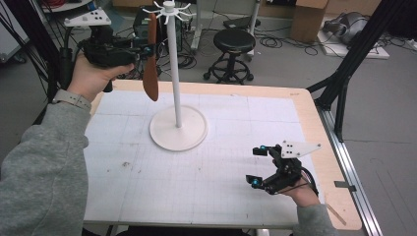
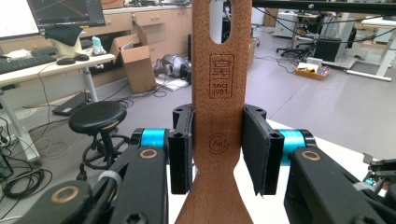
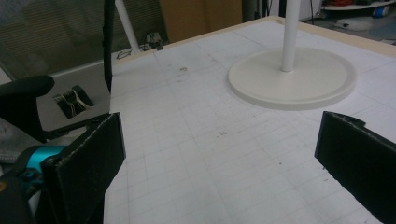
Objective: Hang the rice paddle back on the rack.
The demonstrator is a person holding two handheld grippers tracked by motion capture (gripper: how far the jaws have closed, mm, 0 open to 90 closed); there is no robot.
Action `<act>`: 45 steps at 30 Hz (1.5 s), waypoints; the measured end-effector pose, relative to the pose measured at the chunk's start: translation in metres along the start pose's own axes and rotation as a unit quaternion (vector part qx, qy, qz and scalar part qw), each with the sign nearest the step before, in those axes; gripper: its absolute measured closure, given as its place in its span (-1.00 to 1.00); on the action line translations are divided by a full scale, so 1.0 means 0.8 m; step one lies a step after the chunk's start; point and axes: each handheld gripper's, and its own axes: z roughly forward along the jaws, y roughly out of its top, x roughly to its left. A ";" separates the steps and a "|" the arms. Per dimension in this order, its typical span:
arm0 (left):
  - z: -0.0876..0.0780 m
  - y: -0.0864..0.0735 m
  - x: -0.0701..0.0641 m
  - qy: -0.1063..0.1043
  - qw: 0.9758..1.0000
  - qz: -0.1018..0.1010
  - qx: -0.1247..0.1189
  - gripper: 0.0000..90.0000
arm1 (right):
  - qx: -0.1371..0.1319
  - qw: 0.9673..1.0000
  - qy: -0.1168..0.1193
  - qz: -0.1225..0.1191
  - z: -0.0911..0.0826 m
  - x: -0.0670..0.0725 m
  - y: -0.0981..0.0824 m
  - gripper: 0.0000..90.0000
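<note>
A brown wooden spatula (image 1: 150, 73) hangs blade-down in the air at the back left of the table, close beside the pole of a white hook stand (image 1: 173, 73). My left gripper (image 1: 143, 50) is shut on its handle, level with the upper part of the pole. In the left gripper view the pads (image 2: 181, 148) press both sides of the spatula (image 2: 217, 88), whose hanging hole sits above the jaws. The stand's hooks (image 1: 167, 10) are just right of the handle's top. My right gripper (image 1: 257, 165) rests open and holds nothing near the front right of the table, as the right gripper view (image 3: 219, 154) confirms.
The stand's round base (image 1: 178, 129) sits on the white gridded mat (image 1: 196, 172); the base (image 3: 292, 79) lies ahead of the right jaws. A black stool (image 1: 234, 44) and cables are on the floor beyond the table. A black tripod leg (image 1: 344, 69) stands at the right.
</note>
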 end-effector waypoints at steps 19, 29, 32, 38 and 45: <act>-0.024 -0.044 -0.006 -0.007 0.999 0.034 -0.028 -0.45 | 0.021 1.000 0.005 -0.002 0.011 0.000 -0.001 -0.99; -0.041 -0.072 -0.009 0.005 0.999 -0.001 -0.042 -0.85 | 0.029 1.000 0.003 -0.003 0.015 0.000 -0.001 -0.99; -0.042 -0.077 -0.010 -0.003 0.999 -0.012 -0.046 -0.96 | 0.027 1.000 0.002 -0.007 0.016 0.001 -0.001 -0.99; -0.038 -0.087 -0.017 -0.002 1.000 0.001 -0.028 -0.96 | 0.029 1.000 0.000 -0.006 0.016 0.002 -0.001 -0.99; -0.035 -0.101 -0.026 -0.017 1.000 0.011 -0.018 -0.96 | 0.033 0.999 0.001 -0.007 0.015 0.003 -0.003 -0.99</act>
